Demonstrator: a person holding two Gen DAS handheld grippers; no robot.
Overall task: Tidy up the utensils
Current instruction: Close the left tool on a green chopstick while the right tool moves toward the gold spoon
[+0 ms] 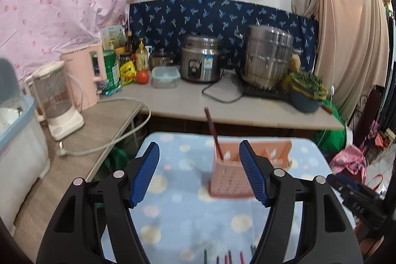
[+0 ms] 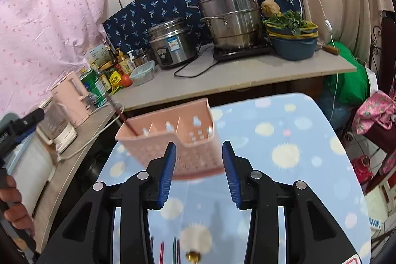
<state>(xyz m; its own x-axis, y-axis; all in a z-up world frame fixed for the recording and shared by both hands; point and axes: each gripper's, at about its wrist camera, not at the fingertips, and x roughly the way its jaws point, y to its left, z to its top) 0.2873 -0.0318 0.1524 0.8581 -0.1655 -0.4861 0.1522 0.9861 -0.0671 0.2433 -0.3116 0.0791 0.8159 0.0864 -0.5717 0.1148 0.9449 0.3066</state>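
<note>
A pink perforated utensil holder (image 1: 230, 177) with compartments stands on the blue spotted tablecloth (image 1: 185, 209). One dark red chopstick (image 1: 213, 131) leans in its left compartment. Several chopsticks (image 1: 229, 257) lie on the cloth at the bottom edge. My left gripper (image 1: 199, 175) is open and empty, above the cloth, just in front of the holder. In the right wrist view the holder (image 2: 170, 140) stands just ahead of my right gripper (image 2: 199, 171), which is open and empty. The chopstick (image 2: 121, 115) and loose chopsticks (image 2: 168, 249) show there too.
A counter (image 1: 247, 108) behind holds a rice cooker (image 1: 200, 61), a steel steamer pot (image 1: 267, 58), a bowl of greens (image 1: 307, 93), bottles and a lidded container (image 1: 165, 77). A side table at left carries a pink kettle (image 1: 84, 76) and a blender jug (image 1: 57, 100).
</note>
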